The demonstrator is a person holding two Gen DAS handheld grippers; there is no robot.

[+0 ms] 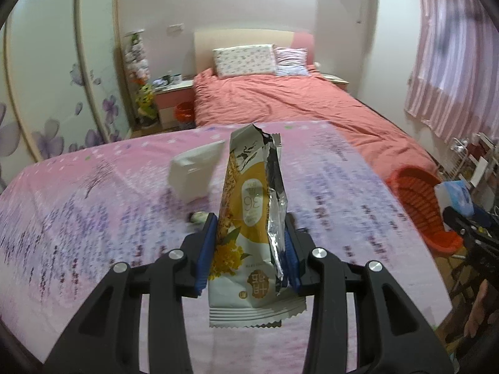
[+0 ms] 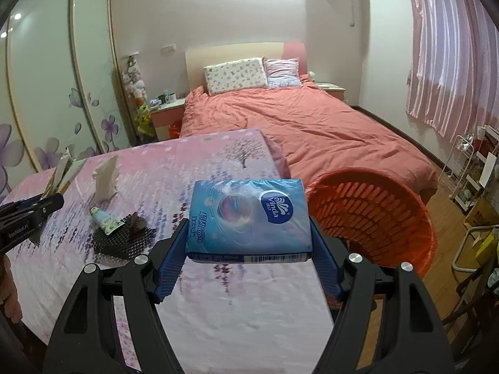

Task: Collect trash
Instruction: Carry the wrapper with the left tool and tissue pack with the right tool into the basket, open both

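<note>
While the left tool (image 1: pixel 249 246) grips a wrapper (image 1: pixel 249 218), the right tool (image 2: pixel 249 249) grips tissues (image 2: pixel 249 218)

Two fisheye cameras, one on each hand-held gripper, look forward and downward along the fingers, close above the pink-clothed desk (image 1: pixel 93 218). Both face the bed (image 2: pixel 312 124) and far wall; they share the desk, the orange basket (image 2: pixel 374 212), wardrobe doors at left and curtains at right.
</note>
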